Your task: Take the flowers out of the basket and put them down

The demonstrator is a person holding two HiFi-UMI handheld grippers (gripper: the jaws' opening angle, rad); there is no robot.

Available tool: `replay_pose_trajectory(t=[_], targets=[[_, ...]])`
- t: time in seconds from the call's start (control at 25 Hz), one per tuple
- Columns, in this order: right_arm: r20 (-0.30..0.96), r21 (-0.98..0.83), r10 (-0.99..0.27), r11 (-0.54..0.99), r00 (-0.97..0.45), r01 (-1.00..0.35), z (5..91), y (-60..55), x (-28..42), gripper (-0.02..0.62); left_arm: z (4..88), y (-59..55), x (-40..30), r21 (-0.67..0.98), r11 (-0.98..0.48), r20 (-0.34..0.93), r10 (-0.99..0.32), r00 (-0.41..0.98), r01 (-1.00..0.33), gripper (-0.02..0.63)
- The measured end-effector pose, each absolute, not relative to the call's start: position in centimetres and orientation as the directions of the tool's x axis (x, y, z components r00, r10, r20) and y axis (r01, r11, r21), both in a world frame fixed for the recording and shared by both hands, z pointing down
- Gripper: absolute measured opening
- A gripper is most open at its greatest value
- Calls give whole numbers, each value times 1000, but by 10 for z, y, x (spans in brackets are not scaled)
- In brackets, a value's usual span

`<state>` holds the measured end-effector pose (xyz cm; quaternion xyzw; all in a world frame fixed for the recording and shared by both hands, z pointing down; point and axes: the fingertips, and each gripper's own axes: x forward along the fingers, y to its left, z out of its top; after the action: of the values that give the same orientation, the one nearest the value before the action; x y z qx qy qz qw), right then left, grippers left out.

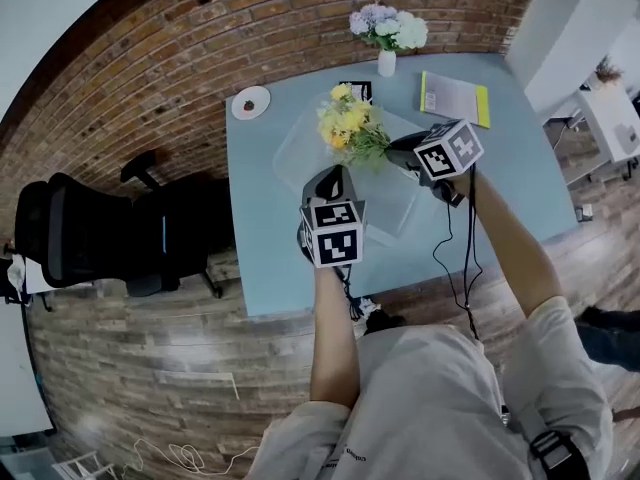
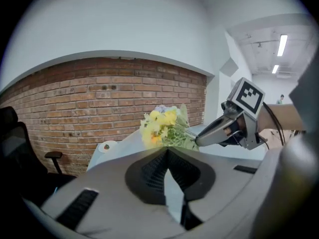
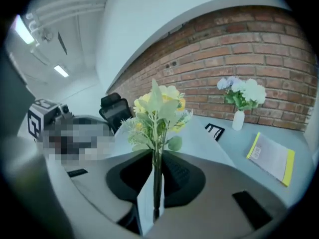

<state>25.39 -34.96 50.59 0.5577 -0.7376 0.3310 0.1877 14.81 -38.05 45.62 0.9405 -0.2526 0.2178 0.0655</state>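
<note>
A bunch of yellow flowers (image 1: 350, 128) with green leaves hangs in the air above the clear plastic basket (image 1: 392, 208) on the blue table. My right gripper (image 1: 394, 152) is shut on the stems, which run upright between its pads in the right gripper view, the flowers (image 3: 157, 111) rising above the right gripper (image 3: 156, 183). My left gripper (image 1: 333, 176) is over the basket's near left part. In the left gripper view the left gripper (image 2: 168, 156) has its tips together with a pale sliver behind them. The flowers (image 2: 162, 128) and the right gripper (image 2: 202, 139) show beyond it.
A white vase of pale flowers (image 1: 388, 30) stands at the table's far edge, with a small black stand (image 1: 356, 90) near it. A yellow-edged booklet (image 1: 455, 98) lies at the far right, a small plate (image 1: 250, 101) at the far left. A black office chair (image 1: 90, 233) stands left of the table (image 1: 265, 268).
</note>
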Motion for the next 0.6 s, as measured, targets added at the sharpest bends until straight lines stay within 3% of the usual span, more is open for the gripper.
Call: replay_pose_trajectory(t=[0.28, 0.6], targets=[[532, -254, -809, 130, -251, -958, 444, -301, 254, 86, 425, -336, 143, -11, -856, 390, -480, 786, -517, 20], [452, -225, -870, 102, -197, -969, 432, -241, 228, 86, 429, -288, 105, 19, -839, 387, -495, 778, -543, 20]])
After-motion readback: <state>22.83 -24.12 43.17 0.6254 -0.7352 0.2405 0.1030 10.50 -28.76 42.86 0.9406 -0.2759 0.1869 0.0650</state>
